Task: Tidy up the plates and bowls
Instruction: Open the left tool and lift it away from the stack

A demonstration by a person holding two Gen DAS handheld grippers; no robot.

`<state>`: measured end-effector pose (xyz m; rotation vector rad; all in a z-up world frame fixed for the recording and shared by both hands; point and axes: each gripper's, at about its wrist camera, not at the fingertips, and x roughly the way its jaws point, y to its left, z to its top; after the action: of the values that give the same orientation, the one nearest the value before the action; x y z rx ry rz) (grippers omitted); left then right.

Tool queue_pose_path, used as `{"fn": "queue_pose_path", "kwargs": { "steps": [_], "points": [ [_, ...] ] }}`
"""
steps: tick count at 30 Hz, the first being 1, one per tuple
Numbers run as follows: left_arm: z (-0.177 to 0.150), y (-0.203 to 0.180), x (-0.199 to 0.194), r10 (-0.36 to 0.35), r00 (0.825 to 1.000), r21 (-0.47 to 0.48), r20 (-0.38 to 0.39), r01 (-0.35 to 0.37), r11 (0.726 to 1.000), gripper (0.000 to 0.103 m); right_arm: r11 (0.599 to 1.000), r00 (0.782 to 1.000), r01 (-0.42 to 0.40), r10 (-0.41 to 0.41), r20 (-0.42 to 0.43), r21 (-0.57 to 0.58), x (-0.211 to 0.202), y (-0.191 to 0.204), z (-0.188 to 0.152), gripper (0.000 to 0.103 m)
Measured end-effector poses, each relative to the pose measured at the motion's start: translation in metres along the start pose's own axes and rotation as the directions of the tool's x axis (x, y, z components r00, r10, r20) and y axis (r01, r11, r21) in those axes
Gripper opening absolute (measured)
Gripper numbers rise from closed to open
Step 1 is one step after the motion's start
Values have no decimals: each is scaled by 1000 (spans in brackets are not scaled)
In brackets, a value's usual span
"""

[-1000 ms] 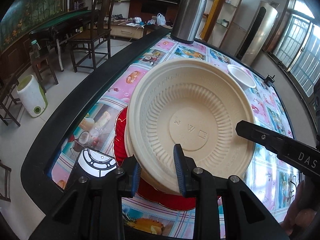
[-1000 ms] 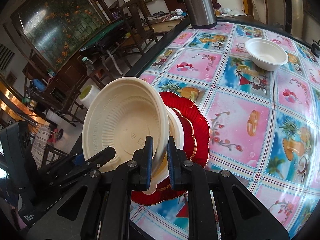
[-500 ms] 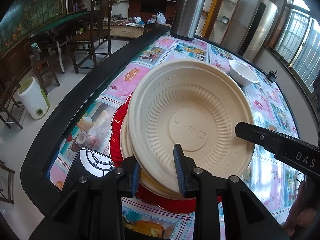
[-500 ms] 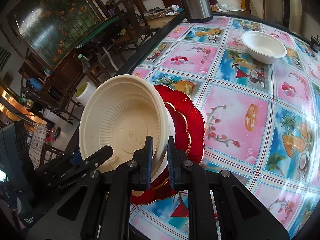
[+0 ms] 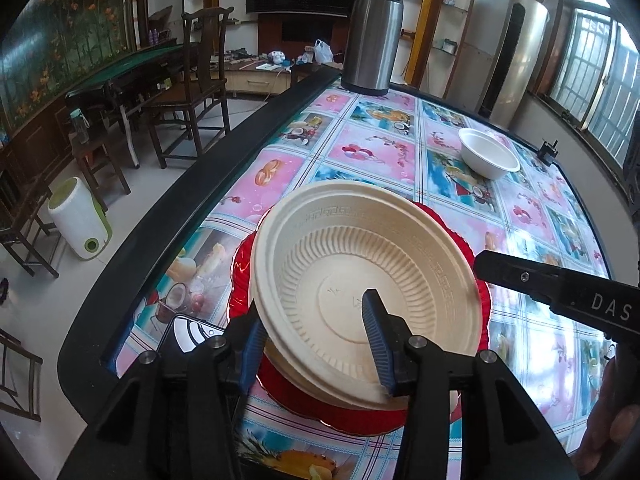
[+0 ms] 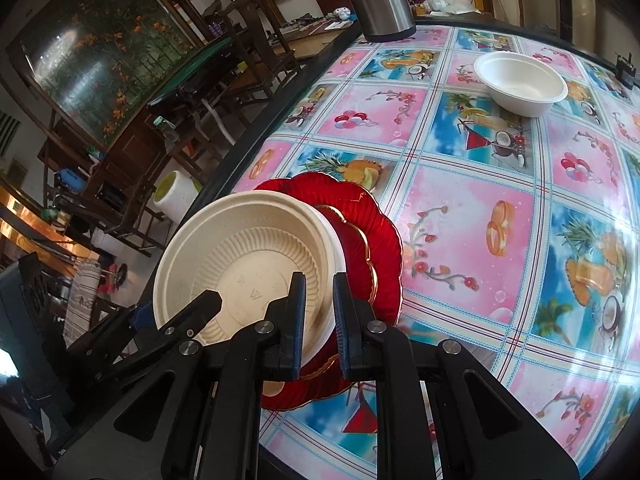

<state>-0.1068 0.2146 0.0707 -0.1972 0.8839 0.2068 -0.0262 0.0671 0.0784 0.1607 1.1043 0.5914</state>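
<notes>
A: How is the beige plate (image 5: 360,280) placed?

B: It is seen tilted above a stack of plates near the left edge of the table (image 5: 520,216). A red scalloped plate (image 6: 376,232) lies at the bottom of that stack, and a second red plate with a gilt rim (image 6: 360,256) is seen on it, with pale plates between it and the beige one. Whether the beige plate's low edge touches the stack cannot be told.

A: And the right gripper (image 6: 318,320)?

B: Its jaws are clamped on the near rim of the beige plate, one finger inside the plate and one behind it. In the left wrist view its black finger is seen reaching in from the right.

A: What is shown of the left gripper (image 5: 316,340)?

B: Its jaws have just been opening and now stand apart. The plate's near rim is between them, but the right blue pad (image 5: 374,332) is held clear over the plate's inner face and the left pad (image 5: 252,344) is beside the outer rim; no pressing is shown.

A: What else is set on the table?

B: A white bowl (image 5: 488,154) is placed upright at the far right, well apart from the stack. A steel flask (image 5: 374,36) is stood at the far edge. A phone (image 5: 192,330) is laid at the near left, just beside the red plate.
</notes>
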Motion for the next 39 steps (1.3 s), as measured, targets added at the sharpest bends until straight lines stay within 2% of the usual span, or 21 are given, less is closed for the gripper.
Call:
{"fn": "queue_pose_path", "kwargs": {
  "steps": [8, 10, 12, 16, 22, 24, 39],
  "points": [
    [4, 1, -5, 39, 998, 17, 38, -40, 999, 47, 1000, 1000, -14, 14, 5, 10, -2, -2, 0, 14],
    [5, 2, -7, 48, 998, 18, 50, -49, 999, 48, 1000, 1000, -24, 23, 6, 16, -3, -2, -1, 14],
    [6, 3, -10, 63, 996, 21, 67, -64, 998, 54, 1000, 1000, -25, 25, 7, 17, -3, -5, -2, 14],
    [8, 4, -17, 92, 990, 29, 106, -96, 995, 55, 999, 999, -33, 32, 8, 19, -3, -5, -2, 14],
    [14, 0, -23, 65, 989, 24, 132, -68, 997, 56, 999, 999, -37, 37, 30, 23, -12, -9, -3, 14],
    [14, -6, -24, 52, 989, 32, 139, -57, 998, 61, 999, 999, -33, 32, 38, 28, -16, -12, -3, 14],
    [17, -51, -28, -28, 987, 79, 157, 16, 997, 70, 998, 997, -5, -1, 82, 67, -48, -41, -8, 18]
  ]
}}
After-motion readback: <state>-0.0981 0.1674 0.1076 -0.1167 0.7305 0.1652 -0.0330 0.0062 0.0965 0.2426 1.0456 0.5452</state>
